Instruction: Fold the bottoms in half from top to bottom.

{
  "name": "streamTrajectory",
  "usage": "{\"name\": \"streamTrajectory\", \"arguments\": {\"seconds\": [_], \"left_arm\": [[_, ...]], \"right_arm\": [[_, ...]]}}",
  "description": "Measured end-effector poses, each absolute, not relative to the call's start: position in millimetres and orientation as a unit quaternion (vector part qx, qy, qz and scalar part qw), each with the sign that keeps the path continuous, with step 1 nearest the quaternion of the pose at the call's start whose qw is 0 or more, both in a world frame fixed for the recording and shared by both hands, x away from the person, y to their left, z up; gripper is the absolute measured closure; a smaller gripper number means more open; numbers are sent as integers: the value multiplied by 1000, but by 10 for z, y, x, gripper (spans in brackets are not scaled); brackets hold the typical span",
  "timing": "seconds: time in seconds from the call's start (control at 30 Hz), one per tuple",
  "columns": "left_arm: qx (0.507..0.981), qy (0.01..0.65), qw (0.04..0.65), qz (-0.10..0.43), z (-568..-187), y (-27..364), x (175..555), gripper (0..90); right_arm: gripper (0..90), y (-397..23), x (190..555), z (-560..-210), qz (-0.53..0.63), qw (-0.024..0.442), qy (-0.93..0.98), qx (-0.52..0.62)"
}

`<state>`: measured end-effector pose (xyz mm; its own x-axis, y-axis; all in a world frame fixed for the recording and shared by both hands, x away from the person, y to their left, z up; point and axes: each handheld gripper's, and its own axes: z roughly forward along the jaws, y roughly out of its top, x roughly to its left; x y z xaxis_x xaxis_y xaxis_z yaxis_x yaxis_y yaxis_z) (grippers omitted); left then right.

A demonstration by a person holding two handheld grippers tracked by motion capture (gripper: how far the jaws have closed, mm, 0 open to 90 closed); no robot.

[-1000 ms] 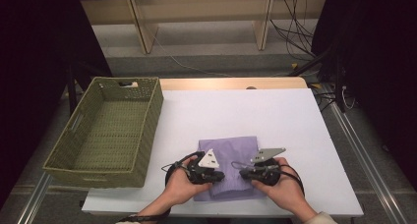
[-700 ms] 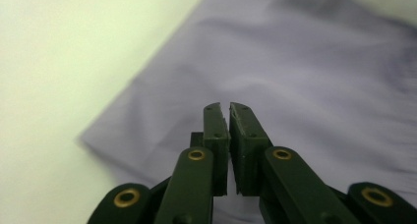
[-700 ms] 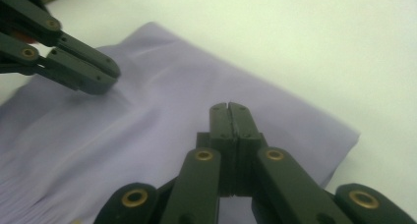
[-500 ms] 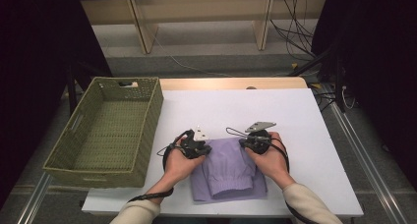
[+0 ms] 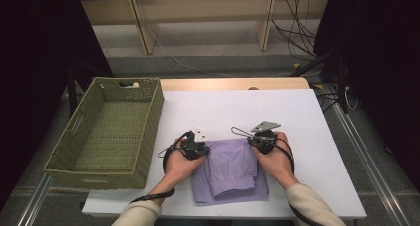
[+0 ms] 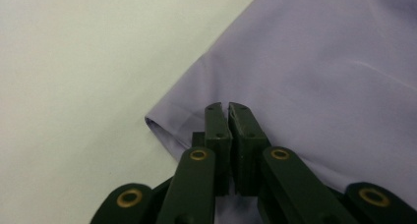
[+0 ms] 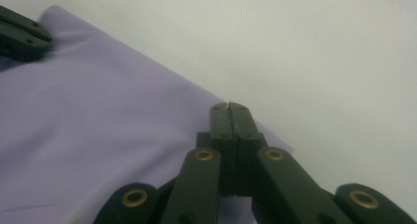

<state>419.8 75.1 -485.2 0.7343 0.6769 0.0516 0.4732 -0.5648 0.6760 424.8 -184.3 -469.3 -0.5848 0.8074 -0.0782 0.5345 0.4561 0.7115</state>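
A purple cloth (image 5: 230, 169) lies folded on the white table (image 5: 302, 117) in front of the person. A narrower top layer with a gathered hem rests on it. My left gripper (image 5: 204, 147) is shut on the cloth's far left corner (image 6: 167, 118); in the left gripper view its jaws (image 6: 227, 106) meet over the fabric. My right gripper (image 5: 253, 142) is shut on the far right corner (image 7: 280, 144), jaws pressed together (image 7: 229, 105). The right gripper view also catches the left gripper's jaws (image 7: 22, 32) at the cloth's other corner.
A green woven basket (image 5: 151, 122) stands at the table's left side, with nothing visible in it. Bare white table stretches beyond and to the right of the cloth. Wooden shelving legs and cables sit on the floor past the far edge.
Both grippers moved away from the person, from over the cloth's middle to its far edge, drawing a layer of fabric with them. The cloth now shows a narrower layer on top.
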Motion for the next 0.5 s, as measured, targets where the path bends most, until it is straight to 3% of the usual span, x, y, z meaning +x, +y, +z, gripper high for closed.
{"name": "streamTrajectory", "arguments": {"seconds": [0.33,0.5], "left_arm": [[864,328,344,162,-4806,758,4160,859],[854,322,368,178,-4724,819,4090,819]], "right_arm": [[898,-1903,4268,-4796,306,205,835,410],[803,-1962,4149,-4706,341,214,826,395]]}}
